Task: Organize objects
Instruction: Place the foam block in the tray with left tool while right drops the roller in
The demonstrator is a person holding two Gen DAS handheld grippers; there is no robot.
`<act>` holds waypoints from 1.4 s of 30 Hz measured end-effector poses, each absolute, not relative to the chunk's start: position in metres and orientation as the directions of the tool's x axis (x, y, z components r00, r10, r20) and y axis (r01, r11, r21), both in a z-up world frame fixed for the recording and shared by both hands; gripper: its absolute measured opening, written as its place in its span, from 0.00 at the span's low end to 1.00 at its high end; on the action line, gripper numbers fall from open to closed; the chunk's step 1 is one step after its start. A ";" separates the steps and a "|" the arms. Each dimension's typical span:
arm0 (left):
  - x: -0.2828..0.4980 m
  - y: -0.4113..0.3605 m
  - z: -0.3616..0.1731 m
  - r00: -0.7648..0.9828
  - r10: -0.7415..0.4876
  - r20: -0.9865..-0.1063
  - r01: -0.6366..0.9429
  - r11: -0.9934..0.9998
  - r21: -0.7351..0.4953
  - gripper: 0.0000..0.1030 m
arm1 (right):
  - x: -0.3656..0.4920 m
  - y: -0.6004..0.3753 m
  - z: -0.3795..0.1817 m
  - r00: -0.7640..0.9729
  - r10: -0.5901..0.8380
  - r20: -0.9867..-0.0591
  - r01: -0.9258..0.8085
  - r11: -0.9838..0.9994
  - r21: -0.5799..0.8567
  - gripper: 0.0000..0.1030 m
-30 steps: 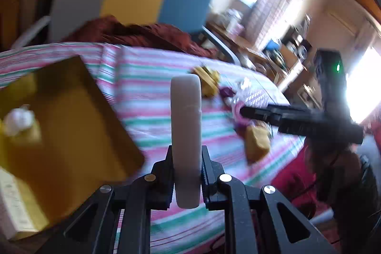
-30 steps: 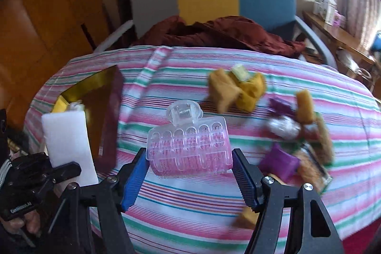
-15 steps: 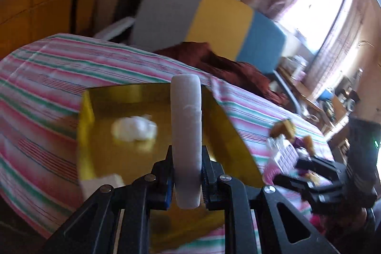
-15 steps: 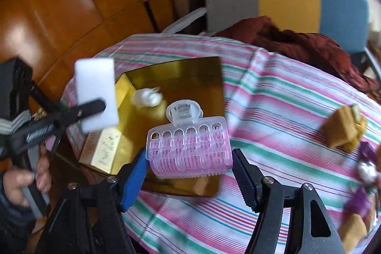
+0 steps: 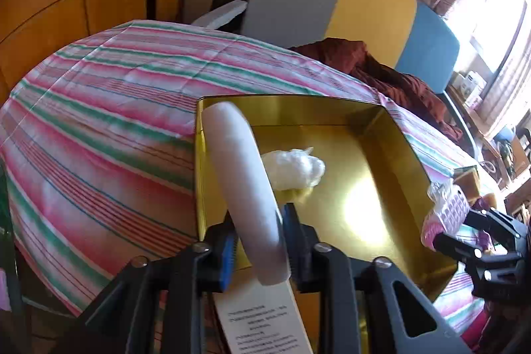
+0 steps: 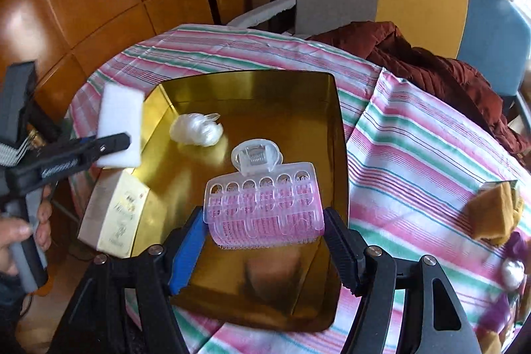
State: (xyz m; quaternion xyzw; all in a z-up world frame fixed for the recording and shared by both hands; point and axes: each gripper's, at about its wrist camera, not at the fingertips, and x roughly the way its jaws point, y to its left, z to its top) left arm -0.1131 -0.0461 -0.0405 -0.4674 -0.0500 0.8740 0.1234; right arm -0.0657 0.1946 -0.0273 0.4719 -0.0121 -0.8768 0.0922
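- The left gripper [image 5: 257,246] was above the gold tray [image 5: 391,121]; its jaws had just been opening, the white sponge [image 5: 242,181] tilting loose between them for release.
- The right gripper [image 6: 265,238] kept its jaws clamped on the pink hair roller [image 6: 265,208], poised over the tray for placing.

I can make out very little lettering here. The cream box [image 6: 114,216] leaning at the near left corner of the gold tray [image 6: 335,121] carries gold print on its top face, too small and blurred for me to read. From the left wrist view its white side panel [image 5: 265,324] shows several lines of small dark print, also too soft to read. There is white lettering along the black arm of the left gripper [image 6: 114,143] in the right wrist view, but I cannot spell it out.
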 end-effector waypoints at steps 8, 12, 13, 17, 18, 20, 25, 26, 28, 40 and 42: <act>-0.104 -0.052 -0.041 -0.528 0.259 -0.809 -0.139 -0.966 -0.219 0.36 | -0.127 0.201 -0.035 -0.554 -0.125 -0.823 0.074 -0.992 0.100 0.69; -0.090 -0.055 -0.030 -0.559 0.264 -0.786 -0.127 -0.964 -0.233 0.36 | -0.141 0.208 -0.026 -0.600 -0.098 -0.794 0.027 -0.994 0.102 0.76; -0.085 -0.056 -0.026 -0.570 0.265 -0.778 -0.128 -0.964 -0.234 0.36 | -0.141 0.209 -0.024 -0.601 -0.099 -0.793 0.025 -0.994 0.105 0.76; -0.069 -0.053 -0.016 -0.600 0.267 -0.755 -0.141 -0.963 -0.229 0.36 | -0.114 0.208 -0.023 -0.609 -0.116 -0.785 0.036 -0.992 0.119 0.76; -0.067 -0.051 -0.014 -0.601 0.271 -0.752 -0.147 -0.962 -0.229 0.36 | -0.105 0.208 -0.023 -0.611 -0.120 -0.783 0.033 -0.992 0.126 0.76; -0.062 -0.045 -0.012 -0.602 0.276 -0.749 -0.163 -0.961 -0.223 0.36 | -0.088 0.208 -0.026 -0.608 -0.125 -0.784 0.024 -0.990 0.139 0.78; -0.051 -0.028 -0.007 -0.602 0.288 -0.745 -0.188 -0.958 -0.218 0.36 | -0.048 0.207 -0.027 -0.620 -0.124 -0.774 0.009 -0.989 0.151 0.84; -0.048 -0.024 -0.006 -0.602 0.294 -0.742 -0.195 -0.956 -0.221 0.36 | -0.041 0.206 -0.026 -0.626 -0.119 -0.771 0.013 -0.990 0.142 0.86; -0.042 -0.016 -0.003 -0.602 0.298 -0.741 -0.210 -0.954 -0.213 0.36 | -0.028 0.205 -0.023 -0.637 -0.108 -0.763 0.010 -0.991 0.132 0.87; -0.005 0.019 0.010 -0.640 0.283 -0.715 -0.281 -0.952 -0.125 0.37 | 0.024 0.214 -0.012 -0.699 -0.035 -0.715 -0.046 -0.995 0.094 0.90; 0.000 0.023 0.013 -0.656 0.272 -0.704 -0.287 -0.953 -0.101 0.37 | 0.030 0.214 -0.010 -0.711 -0.030 -0.703 -0.044 -0.995 0.087 0.91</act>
